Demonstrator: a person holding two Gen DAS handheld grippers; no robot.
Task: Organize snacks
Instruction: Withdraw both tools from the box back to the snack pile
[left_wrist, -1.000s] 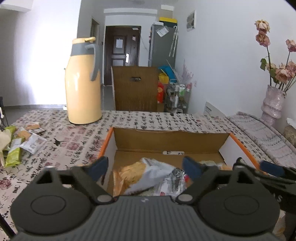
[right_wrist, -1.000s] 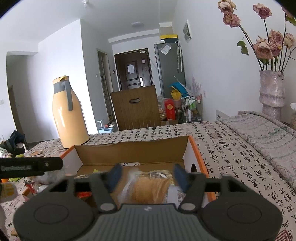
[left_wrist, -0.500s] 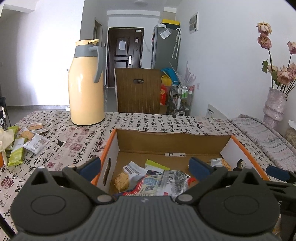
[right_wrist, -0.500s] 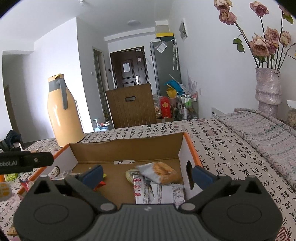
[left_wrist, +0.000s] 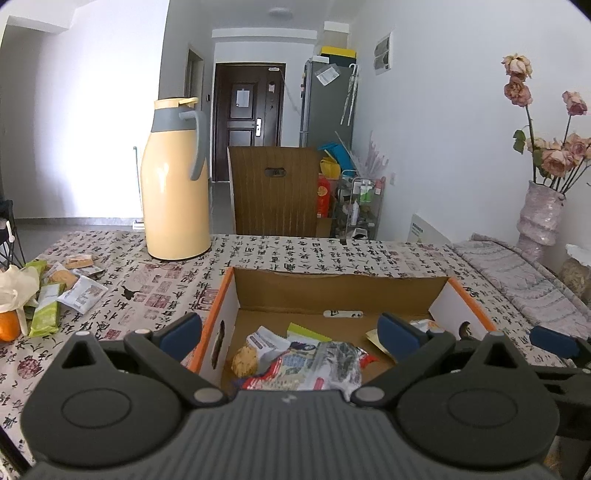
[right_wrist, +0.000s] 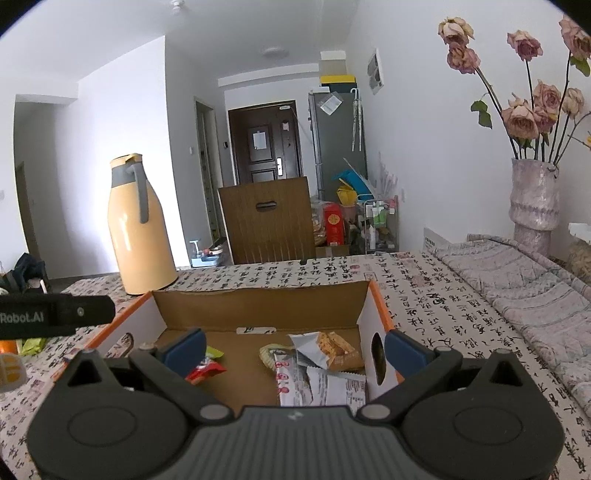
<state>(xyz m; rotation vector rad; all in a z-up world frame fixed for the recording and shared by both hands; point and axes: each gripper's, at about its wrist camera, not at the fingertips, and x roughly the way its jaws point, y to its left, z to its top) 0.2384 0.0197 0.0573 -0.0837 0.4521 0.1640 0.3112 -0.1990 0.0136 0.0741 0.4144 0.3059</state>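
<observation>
- Because the table (left_wrist: 280, 254) carries everything, it comes first: a calligraphy-print cloth covers it, with a folded grey quilt (right_wrist: 524, 291) along its right side.
- The tall yellow thermos jug (left_wrist: 173, 184) stands upright at the far left, well apart from the work, likely parked there to keep the middle free.
- The open cardboard box (left_wrist: 343, 291), orange-edged with white side walls, sits near the middle and serves as the collecting place, so both grippers face it.
- The left gripper (left_wrist: 291, 332) hangs over the near left part of the box, fingers spread wide with nothing between them.
- The right gripper (right_wrist: 295, 345) hangs over the near right part, likewise wide apart and empty.
- Inside the box lie loose snack packets: a pile with a round biscuit (left_wrist: 299, 358) to the left, and a wafer pack resting on white wrappers (right_wrist: 325, 354) by the right wall.
- More snacks (left_wrist: 55, 291), green and white packets, wait on the table at far left beside an orange (left_wrist: 7, 326), so I judge the sorting unfinished.
</observation>
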